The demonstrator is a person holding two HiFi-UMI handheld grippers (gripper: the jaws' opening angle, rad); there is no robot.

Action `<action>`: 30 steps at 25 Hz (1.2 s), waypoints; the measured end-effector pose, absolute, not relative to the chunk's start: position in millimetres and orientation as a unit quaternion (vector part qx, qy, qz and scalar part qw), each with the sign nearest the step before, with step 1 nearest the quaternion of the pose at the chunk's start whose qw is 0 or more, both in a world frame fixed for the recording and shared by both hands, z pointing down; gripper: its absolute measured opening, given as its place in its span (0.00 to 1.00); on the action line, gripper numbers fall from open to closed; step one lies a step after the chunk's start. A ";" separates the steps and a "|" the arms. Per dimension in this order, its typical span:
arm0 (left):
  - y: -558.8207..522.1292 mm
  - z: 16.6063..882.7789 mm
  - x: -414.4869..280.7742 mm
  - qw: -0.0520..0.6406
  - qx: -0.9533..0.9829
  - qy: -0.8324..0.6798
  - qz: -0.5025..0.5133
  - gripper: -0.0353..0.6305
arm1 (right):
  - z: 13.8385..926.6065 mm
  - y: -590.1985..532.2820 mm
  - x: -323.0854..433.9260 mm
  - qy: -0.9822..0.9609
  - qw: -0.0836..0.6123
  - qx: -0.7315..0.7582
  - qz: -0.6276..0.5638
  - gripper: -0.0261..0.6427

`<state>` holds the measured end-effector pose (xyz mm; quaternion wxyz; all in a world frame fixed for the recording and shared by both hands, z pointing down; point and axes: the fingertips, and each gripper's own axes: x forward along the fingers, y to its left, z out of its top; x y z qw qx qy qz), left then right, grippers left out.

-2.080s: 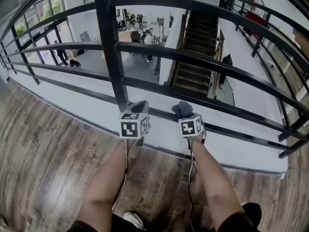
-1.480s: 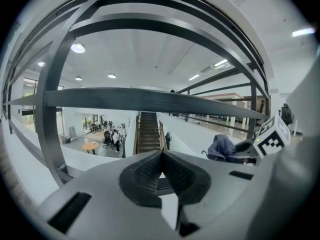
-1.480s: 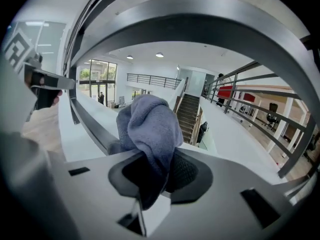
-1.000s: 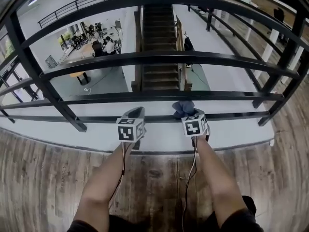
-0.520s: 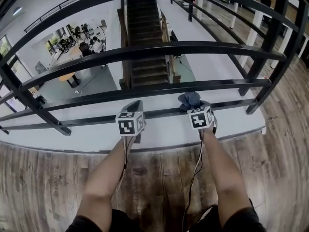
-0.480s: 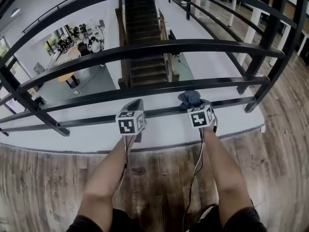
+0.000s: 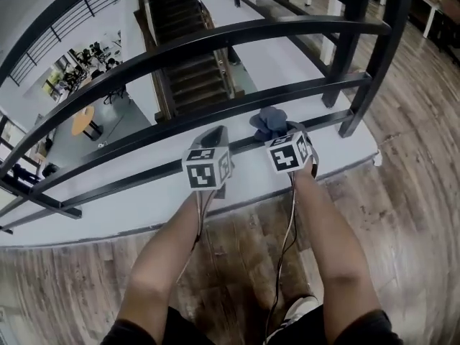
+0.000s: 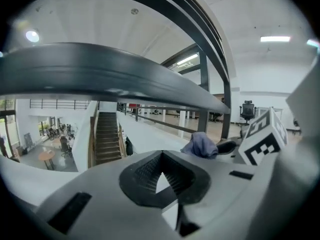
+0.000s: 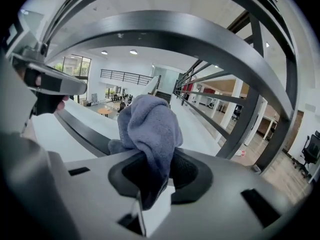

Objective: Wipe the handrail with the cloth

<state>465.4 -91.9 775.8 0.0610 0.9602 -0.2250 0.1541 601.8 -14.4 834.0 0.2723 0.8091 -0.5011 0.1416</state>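
Right gripper jaws clamped on grey cloth beside low handrail; left gripper jaws together, empty.

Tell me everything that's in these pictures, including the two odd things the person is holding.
handrail bars: several, black, across in front of the person
cloth: one, grey-blue, bunched near the lowest bar
staircase: one, dark, below and beyond the railing
ledge: one, white, under the railing
floor: one, brown wood planks, underfoot
marker cubes: two, black-and-white, one on each gripper
left gripper: one, light grey, shut, empty
right gripper: one, light grey, shut on the cloth
arms: two, bare, holding the grippers
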 end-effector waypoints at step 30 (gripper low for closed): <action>51.3 782.0 631.7 0.025 0.982 -0.085 0.167 0.06 | 837.0 145.2 823.7 -0.332 0.232 0.904 0.136 0.18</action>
